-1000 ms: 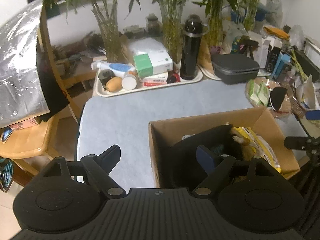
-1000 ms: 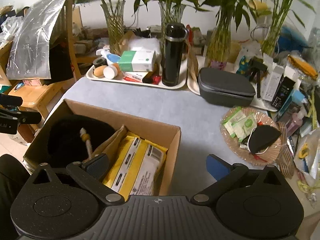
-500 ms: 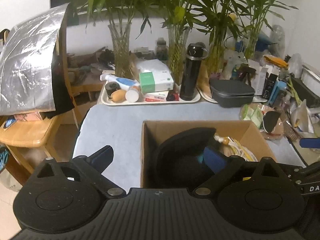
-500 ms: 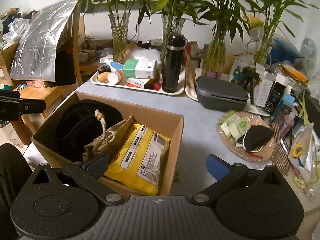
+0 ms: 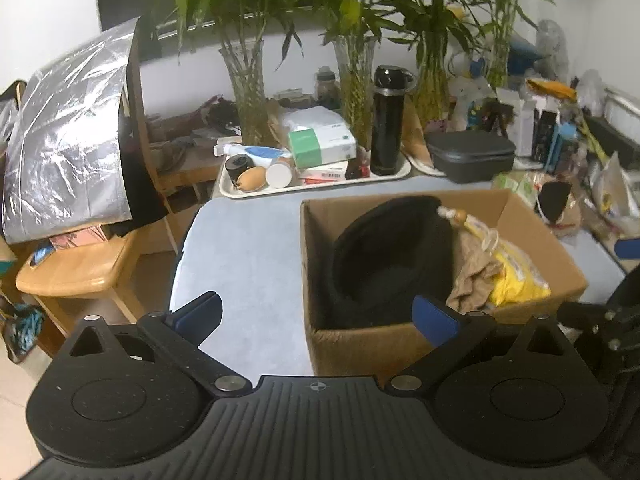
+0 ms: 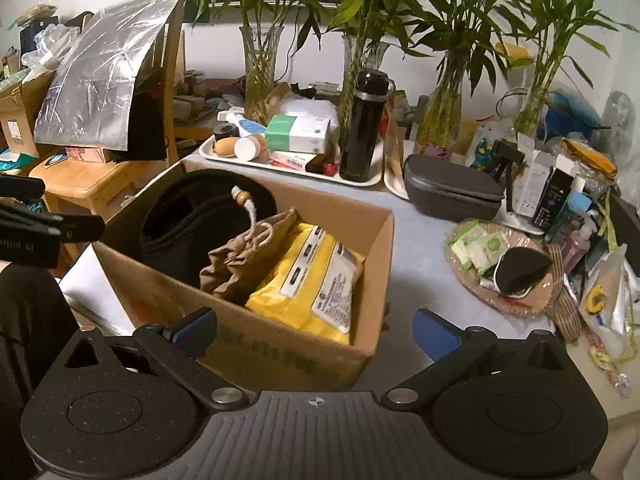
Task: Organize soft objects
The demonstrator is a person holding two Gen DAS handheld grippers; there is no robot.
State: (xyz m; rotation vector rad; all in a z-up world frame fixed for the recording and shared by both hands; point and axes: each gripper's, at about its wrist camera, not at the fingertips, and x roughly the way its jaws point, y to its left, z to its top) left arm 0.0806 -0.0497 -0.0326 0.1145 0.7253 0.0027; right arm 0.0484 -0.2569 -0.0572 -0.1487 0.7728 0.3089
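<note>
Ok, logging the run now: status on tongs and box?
Both tongs open, empty. Cardboard box holds black hat, tan pouch, yellow pack. Nothing blocking.

Both views were taken from the wrists, angled down over the table point(image 5: 248, 248) from close by. The cardboard box point(image 5: 360, 344) was seen from its left and, in the other view, its right point(image 6: 280, 356); the tray point(image 5: 320, 188) and vases behind were shared.

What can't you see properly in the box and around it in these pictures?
- Bottom of the cardboard box: hidden in both views by the black hat, brown drawstring pouch and yellow packet.
- Print on the yellow packet: too small to read in the right view.
- Green print on the box front: blurred in the right view.
- Yellow packet in the left view: mostly covered by the pouch.
</note>
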